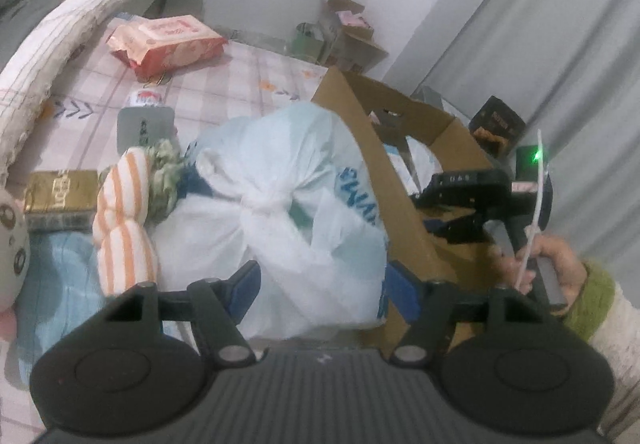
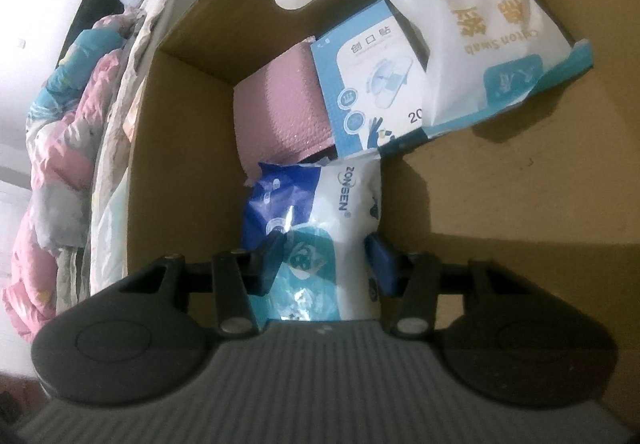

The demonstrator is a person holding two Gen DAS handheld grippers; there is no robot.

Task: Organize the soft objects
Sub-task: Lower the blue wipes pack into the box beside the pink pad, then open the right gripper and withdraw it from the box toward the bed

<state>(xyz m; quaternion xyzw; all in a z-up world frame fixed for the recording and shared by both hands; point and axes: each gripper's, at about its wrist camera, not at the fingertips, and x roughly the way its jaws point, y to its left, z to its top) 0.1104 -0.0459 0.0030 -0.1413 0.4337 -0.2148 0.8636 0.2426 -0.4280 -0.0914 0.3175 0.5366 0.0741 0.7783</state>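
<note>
A cardboard box [image 1: 404, 180] stands on the checked bedspread [image 1: 224, 84], the landmark here. Against its outer wall slumps a knotted white plastic bag [image 1: 288, 220], which sits between the spread fingers of the left gripper [image 1: 320, 284], its jaws released. Inside the box, the right gripper [image 2: 326, 264] grasps a blue-and-white ZONSEN packet [image 2: 320, 224], clamped between both pads, below a cotton swab bag [image 2: 488, 56].

Dim indoor light, soft blur, fisheye-bent edges, dark vignette corners, shadowed box interior
</note>
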